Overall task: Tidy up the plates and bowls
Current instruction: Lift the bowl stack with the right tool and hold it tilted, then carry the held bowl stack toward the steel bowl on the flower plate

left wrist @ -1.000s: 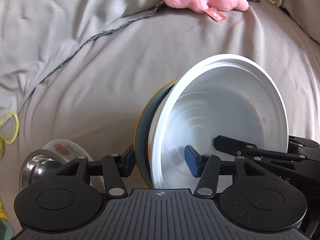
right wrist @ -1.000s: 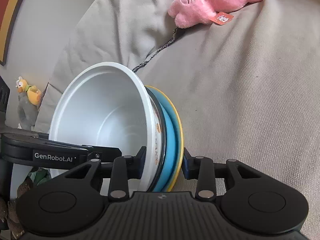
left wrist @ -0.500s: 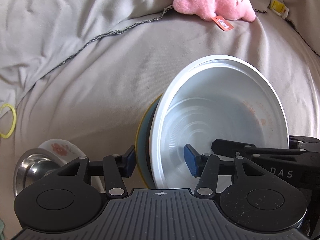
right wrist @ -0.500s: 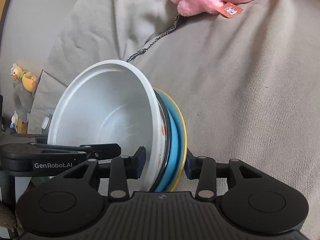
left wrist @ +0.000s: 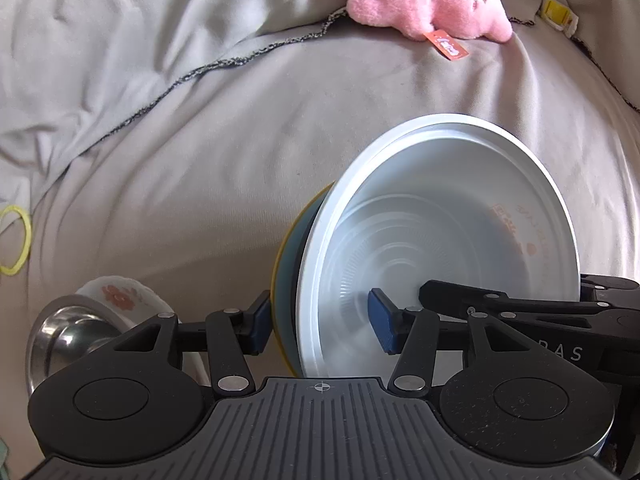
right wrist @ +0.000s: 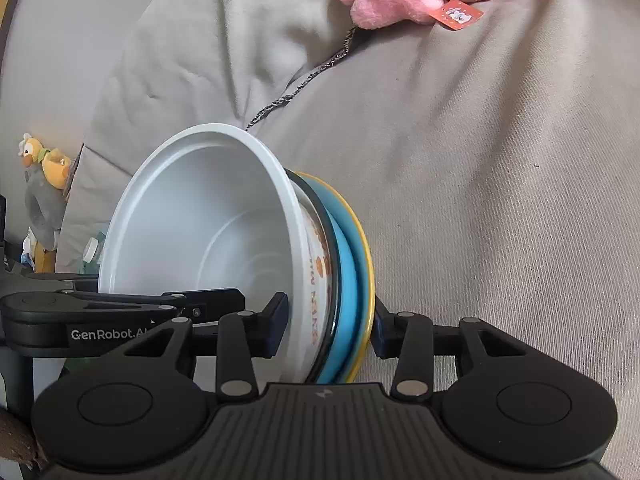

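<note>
White bowl (right wrist: 208,232), blue plate (right wrist: 346,264), yellow-rimmed.

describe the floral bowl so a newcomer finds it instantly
Start at the grey sheet; in the left wrist view, look low left, beside the left gripper. The floral bowl lies against a steel bowl: white with an orange flower, unlike its shiny metal neighbour.

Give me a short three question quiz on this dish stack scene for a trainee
1. True or false: both grippers clamp the same stack of dishes.
2. Which piece faces the left gripper camera with its open side? A) white bowl B) blue plate C) steel cup
3. What pink thing lies on the grey cover beyond the stack?

Key: 1 true; 2 A; 3 a plush toy.
</note>
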A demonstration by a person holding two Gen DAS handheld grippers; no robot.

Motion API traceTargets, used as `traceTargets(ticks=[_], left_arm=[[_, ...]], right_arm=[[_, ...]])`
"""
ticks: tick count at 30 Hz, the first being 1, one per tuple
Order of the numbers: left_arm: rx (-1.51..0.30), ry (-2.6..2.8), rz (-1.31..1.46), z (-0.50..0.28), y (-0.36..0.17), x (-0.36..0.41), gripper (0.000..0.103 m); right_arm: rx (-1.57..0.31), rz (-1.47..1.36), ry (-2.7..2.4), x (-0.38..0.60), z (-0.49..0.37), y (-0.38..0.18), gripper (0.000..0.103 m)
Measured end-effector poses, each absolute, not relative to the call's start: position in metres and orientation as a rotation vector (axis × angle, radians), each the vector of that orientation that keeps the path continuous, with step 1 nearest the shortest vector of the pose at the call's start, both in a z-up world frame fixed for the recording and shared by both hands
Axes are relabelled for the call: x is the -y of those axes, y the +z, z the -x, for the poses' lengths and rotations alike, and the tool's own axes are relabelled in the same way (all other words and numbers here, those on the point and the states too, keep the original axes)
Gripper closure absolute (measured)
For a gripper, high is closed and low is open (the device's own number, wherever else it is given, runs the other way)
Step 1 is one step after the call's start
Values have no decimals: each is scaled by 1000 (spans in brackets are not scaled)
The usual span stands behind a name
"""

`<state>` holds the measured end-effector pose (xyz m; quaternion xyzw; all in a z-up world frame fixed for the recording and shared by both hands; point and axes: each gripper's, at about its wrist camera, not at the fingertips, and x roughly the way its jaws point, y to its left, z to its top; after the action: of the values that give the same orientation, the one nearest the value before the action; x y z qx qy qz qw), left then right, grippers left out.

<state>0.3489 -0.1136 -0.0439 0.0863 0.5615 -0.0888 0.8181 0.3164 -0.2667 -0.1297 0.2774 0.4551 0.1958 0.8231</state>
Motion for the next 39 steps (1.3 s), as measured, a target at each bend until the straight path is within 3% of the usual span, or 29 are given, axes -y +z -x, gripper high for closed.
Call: traceTargets(ticks=[12,23,39], left_arm=[[-1184,-193,-199,-347,-41,114,51],[-1150,-170,-269,-343,-36,123,52],[-1154,-150,-254,-347,-39,120,52]], right_arm=[[-892,-473,334,263,-312,-107,56],[-995,-605,433,269,-319,-134,56],[-1001,-590,399,261,-321,-128,57]])
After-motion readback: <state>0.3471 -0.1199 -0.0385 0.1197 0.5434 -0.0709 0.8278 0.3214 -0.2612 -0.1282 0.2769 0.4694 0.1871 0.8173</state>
